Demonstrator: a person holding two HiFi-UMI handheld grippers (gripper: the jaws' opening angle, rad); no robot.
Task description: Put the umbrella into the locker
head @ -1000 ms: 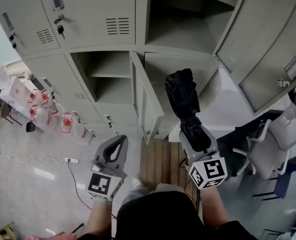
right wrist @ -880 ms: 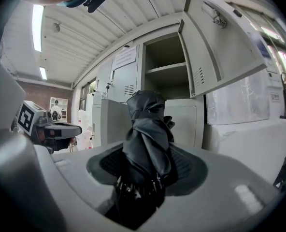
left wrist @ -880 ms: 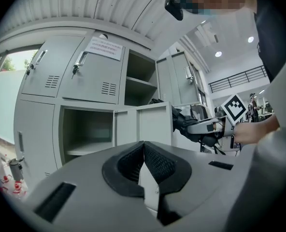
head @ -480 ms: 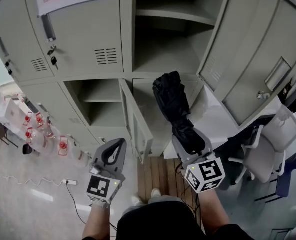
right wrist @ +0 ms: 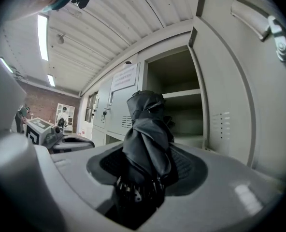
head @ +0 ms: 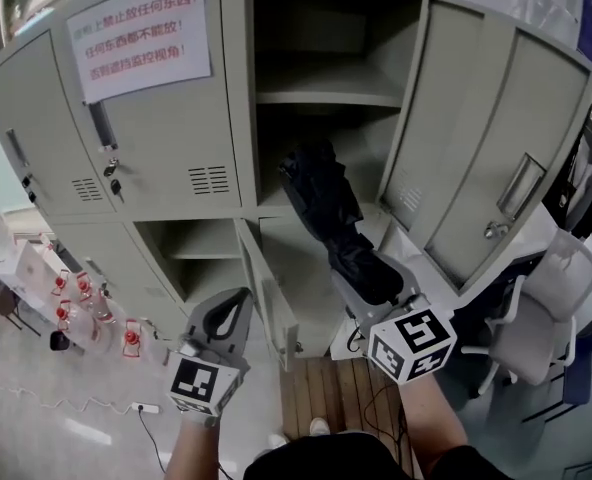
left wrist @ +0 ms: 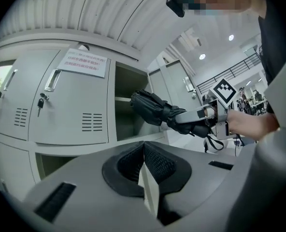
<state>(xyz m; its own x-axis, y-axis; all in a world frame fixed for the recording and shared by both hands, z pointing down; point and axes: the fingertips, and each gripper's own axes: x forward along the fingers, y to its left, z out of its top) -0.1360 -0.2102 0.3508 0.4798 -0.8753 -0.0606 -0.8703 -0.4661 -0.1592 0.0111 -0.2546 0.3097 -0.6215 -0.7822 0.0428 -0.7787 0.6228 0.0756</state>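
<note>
— So, where is the black folded umbrella (head: 321,203) at this point?
— Clenched in my right tongs (head: 361,273). Its near end is buried between the pads, and the bundled canopy sticks out ahead of them, pointing at the locker (head: 226,118).
— How close to the locker is it?
— Its far end sits up at the mouth of the open upper compartment, just below the shelf (head: 326,98). Whether it crosses the front edge I cannot tell from any view. That compartment's door (head: 496,168) is swung wide to the right.
— And your left tongs (head: 234,303)?
— Closed on themselves, pad against pad, with nothing between them. They hang lower and further left, in front of the small lower compartment, well apart from the umbrella. The lower door (head: 276,313) stands open as well, just to their right.
— Anything else on that locker front?
— A paper notice (head: 141,33) with red print is stuck on the closed door left of the open compartment, and a key (head: 116,186) hangs at that door's lock.
</note>
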